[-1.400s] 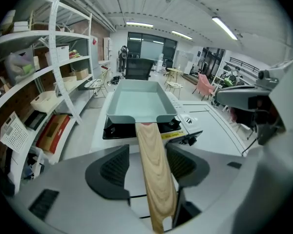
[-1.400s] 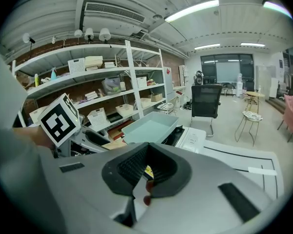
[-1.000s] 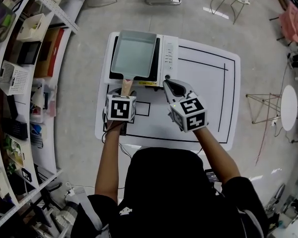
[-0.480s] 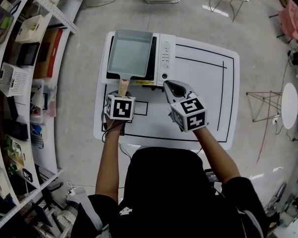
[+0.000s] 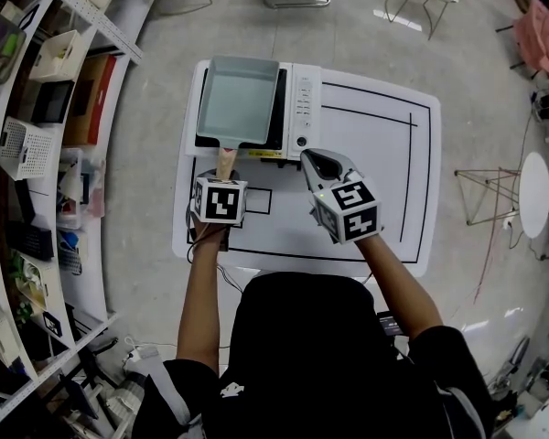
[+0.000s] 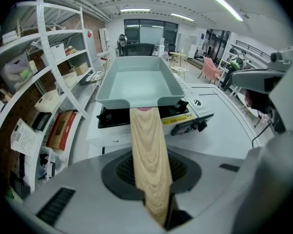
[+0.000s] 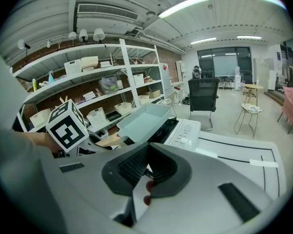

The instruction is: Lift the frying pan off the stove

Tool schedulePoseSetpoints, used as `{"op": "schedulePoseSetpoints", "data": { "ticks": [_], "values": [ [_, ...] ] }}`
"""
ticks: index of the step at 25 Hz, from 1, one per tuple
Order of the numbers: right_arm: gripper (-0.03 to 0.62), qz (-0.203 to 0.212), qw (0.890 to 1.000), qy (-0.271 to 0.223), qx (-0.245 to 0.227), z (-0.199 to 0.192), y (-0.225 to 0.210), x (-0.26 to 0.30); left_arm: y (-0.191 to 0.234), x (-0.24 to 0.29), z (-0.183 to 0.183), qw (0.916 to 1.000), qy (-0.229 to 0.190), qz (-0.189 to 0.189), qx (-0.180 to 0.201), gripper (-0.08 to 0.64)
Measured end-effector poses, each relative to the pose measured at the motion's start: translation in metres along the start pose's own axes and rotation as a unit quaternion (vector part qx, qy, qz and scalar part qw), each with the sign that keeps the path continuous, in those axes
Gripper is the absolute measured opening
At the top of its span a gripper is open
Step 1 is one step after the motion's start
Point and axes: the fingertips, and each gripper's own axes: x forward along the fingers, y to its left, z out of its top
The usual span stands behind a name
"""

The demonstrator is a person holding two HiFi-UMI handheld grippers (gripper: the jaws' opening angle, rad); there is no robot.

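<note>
The left gripper (image 6: 149, 179) is pointing steeply down, its jaws just closing in and now clamping the pale wooden handle (image 6: 147, 145) of the rectangular grey-green frying pan (image 5: 238, 97), which is sitting on the black-and-white tabletop stove (image 5: 304, 108). The right gripper (image 5: 311, 160) is hovering alongside, jaws together, empty.

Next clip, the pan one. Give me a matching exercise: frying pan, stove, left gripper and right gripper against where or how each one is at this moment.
Column A
1. frying pan
2. stove
3. left gripper
4. right gripper

Column B
a. fingers together, nothing between them
b. stands on the far left part of the white table
c. sits on top of the stove
d. fingers clamped on the wooden handle

Pairs: 1-c, 2-b, 3-d, 4-a.

Note: the left gripper's fingers have just been closing, with the wooden handle between them.
</note>
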Motion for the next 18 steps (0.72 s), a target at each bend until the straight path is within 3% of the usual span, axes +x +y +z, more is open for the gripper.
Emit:
{"op": "schedulePoseSetpoints", "data": {
  "ticks": [7,18],
  "values": [
    [0.002,-0.004,1.0,0.003,-0.002,-0.003,-0.003,-0.001,-0.001,0.001,-0.001,1.0,-0.007,0.002,-0.002,0.08],
    [0.002,-0.006,1.0,0.0,-0.008,-0.001,0.001,-0.001,-0.001,-0.014,0.004,0.9984,-0.041,-0.01,-0.037,0.078]
  ]
}}
